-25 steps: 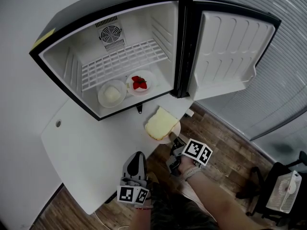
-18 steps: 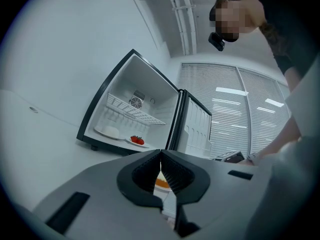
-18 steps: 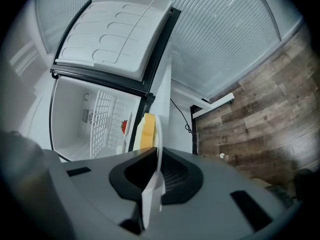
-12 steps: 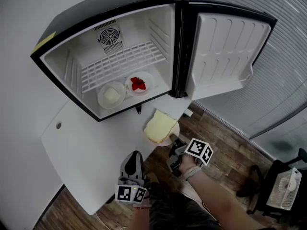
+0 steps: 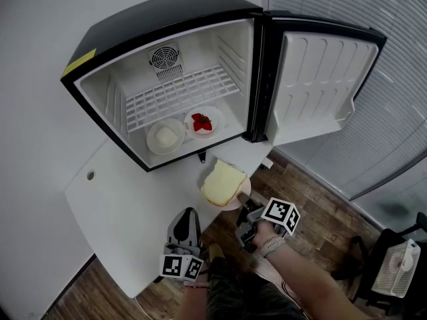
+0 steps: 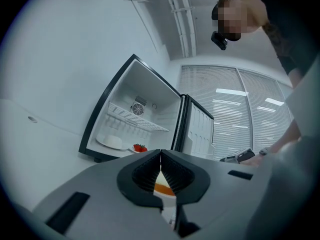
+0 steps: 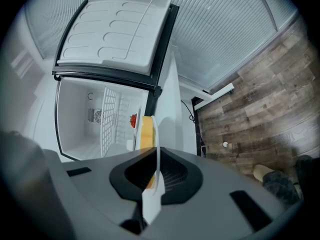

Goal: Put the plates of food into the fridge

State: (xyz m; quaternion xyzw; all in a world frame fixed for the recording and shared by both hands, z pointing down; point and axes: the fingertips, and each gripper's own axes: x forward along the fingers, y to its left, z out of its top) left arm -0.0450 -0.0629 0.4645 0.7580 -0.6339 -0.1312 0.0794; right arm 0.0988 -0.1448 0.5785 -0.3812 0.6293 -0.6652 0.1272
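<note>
A white plate carrying a slice of bread hangs at the table's near edge, its rim pinched by my right gripper, whose jaws have just been closing on it. In the right gripper view the plate runs edge-on between the jaws of the right gripper, with the bread on its left. My left gripper is shut and holds nothing, below the table edge to the left. The open fridge has a strawberry plate and a plate of white food on its floor.
The fridge door stands swung wide to the right. A wire shelf spans the fridge's upper part. The white table runs under the fridge. A small fan stands on the wooden floor at far right.
The right gripper has closed on the plate's rim and come up a little with the bread plate. The left gripper has risen slightly too.
</note>
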